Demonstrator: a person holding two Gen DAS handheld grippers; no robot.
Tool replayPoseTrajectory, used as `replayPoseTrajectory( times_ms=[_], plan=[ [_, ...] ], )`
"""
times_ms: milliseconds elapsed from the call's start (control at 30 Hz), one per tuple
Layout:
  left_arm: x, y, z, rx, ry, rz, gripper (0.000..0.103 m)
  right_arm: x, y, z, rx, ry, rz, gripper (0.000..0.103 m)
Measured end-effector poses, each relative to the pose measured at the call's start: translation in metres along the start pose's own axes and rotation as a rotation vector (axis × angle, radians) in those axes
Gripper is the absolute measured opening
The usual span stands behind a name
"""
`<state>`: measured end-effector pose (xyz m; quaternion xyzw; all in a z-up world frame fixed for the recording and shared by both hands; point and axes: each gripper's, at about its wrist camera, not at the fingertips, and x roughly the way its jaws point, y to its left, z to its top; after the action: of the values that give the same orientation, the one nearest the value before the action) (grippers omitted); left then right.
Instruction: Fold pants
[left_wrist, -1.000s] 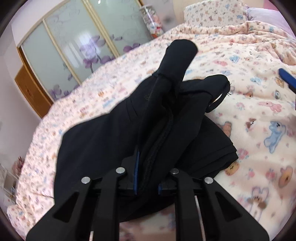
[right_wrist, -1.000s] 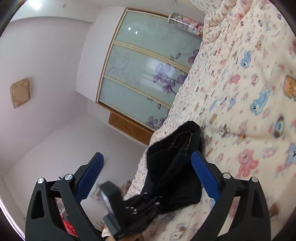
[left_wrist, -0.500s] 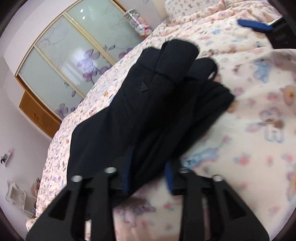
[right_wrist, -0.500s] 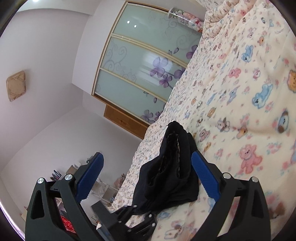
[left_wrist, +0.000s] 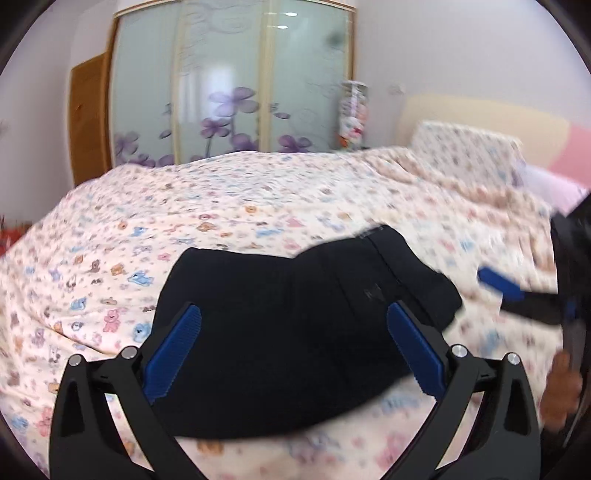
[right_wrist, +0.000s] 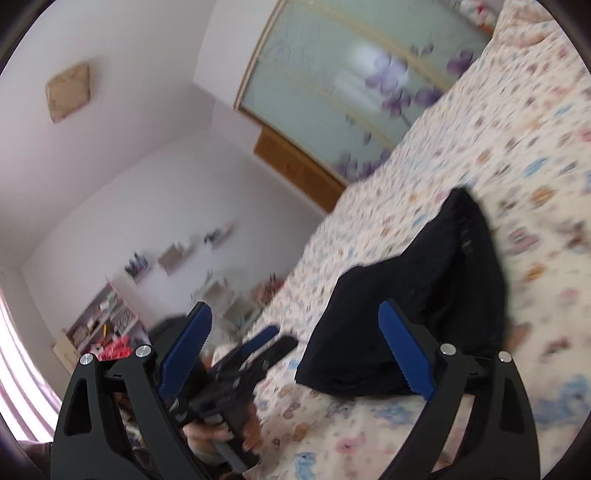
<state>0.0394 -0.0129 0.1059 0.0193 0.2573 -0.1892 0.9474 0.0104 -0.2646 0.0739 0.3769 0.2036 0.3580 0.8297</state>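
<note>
1. Black pants (left_wrist: 295, 332) lie in a folded bundle on the teddy-print bedspread (left_wrist: 229, 206), centre to 6 o'clock in the left wrist view; in the right wrist view they sit at about 3 o'clock, just beyond the right pad.
2. Left gripper (left_wrist: 293, 347): jaws have just been opening and now stand spread wide. The pants show behind the gap, but the blue pads aren't pressing on them. Released, nothing held.
3. Right gripper (right_wrist: 295, 350): jaws spread wide and empty. Its right pad overlaps the pants edge in view; contact can't be told because of blur.
4. Right wrist view also catches the left gripper at 7 o'clock with the person's hand (right_wrist: 221, 435) on its handle.
5. Handling, as a judgement: soft, limp, light cloth, not fragile. It will sag and the layers will slide if lifted by one point. The bundle looks thick at the 2 o'clock end, probably the waistband.
6. Where to grip: pinch all layers at a folded edge, one gripper at each corner, at the 9 and 3 o'clock ends of the bundle. Avoid the middle, which would bunch.
7. The fold looks mostly done; the 2 o'clock end is lumpy and may need flattening.
</note>
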Motion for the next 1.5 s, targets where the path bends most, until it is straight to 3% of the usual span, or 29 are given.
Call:
replayPoseTrajectory(
  times_ms=[133, 200, 267, 367, 533, 567, 600, 700, 767, 867, 1000, 1067, 1167, 1233, 1367, 1433, 1500],
  plan=[
    [0.023, 0.012, 0.002, -0.079, 0.049, 0.043, 0.101, 0.034, -0.004, 0.007, 0.013, 0.079, -0.067, 0.096],
    [0.037, 0.023, -0.006, -0.12, 0.096, 0.089, 0.101, 0.042, -0.024, 0.002, 0.064, 0.119, -0.19, 0.096],
    [0.058, 0.041, -0.02, -0.21, 0.196, 0.144, 0.101, 0.043, -0.054, -0.008, 0.148, 0.159, -0.272, 0.094],
    [0.078, 0.074, -0.044, -0.364, 0.28, 0.143, 0.101, 0.025, -0.083, -0.023, 0.229, 0.117, -0.229, 0.071],
    [0.07, 0.068, -0.042, -0.318, 0.247, 0.136, 0.101, 0.022, -0.081, -0.019, 0.244, 0.145, -0.234, 0.069],
    [0.063, 0.069, -0.037, -0.316, 0.22, 0.105, 0.101, 0.02, -0.072, -0.012, 0.236, 0.15, -0.235, 0.079],
    [0.056, 0.072, -0.031, -0.322, 0.183, 0.075, 0.101, 0.016, -0.066, -0.005, 0.226, 0.136, -0.229, 0.096],
    [0.046, 0.086, -0.002, -0.363, 0.08, -0.004, 0.101, 0.014, -0.048, 0.024, 0.147, 0.028, -0.177, 0.102],
    [0.062, 0.099, 0.025, -0.42, 0.095, -0.094, 0.101, 0.03, -0.05, 0.041, 0.157, 0.033, -0.175, 0.102],
    [0.088, 0.105, 0.049, -0.466, 0.134, -0.157, 0.101, 0.066, -0.065, 0.062, 0.201, 0.08, -0.203, 0.102],
    [0.135, 0.103, 0.063, -0.459, 0.203, -0.147, 0.101, 0.097, -0.08, 0.067, 0.208, 0.132, -0.259, 0.102],
    [0.161, 0.113, 0.058, -0.487, 0.264, -0.083, 0.101, 0.104, -0.092, 0.068, 0.205, 0.145, -0.347, 0.1],
    [0.188, 0.132, 0.039, -0.566, 0.341, -0.044, 0.1, 0.104, -0.111, 0.059, 0.245, 0.133, -0.383, 0.088],
    [0.189, 0.142, 0.031, -0.605, 0.32, -0.051, 0.1, 0.102, -0.115, 0.057, 0.246, 0.121, -0.388, 0.08],
    [0.18, 0.167, 0.021, -0.76, 0.266, -0.1, 0.094, 0.095, -0.123, 0.056, 0.281, 0.101, -0.354, 0.078],
    [0.158, 0.164, 0.027, -0.714, 0.259, -0.095, 0.093, 0.09, -0.113, 0.058, 0.267, 0.111, -0.351, 0.08],
    [0.133, 0.152, 0.034, -0.611, 0.239, -0.099, 0.094, 0.077, -0.094, 0.057, 0.235, 0.097, -0.33, 0.091]
  ],
)
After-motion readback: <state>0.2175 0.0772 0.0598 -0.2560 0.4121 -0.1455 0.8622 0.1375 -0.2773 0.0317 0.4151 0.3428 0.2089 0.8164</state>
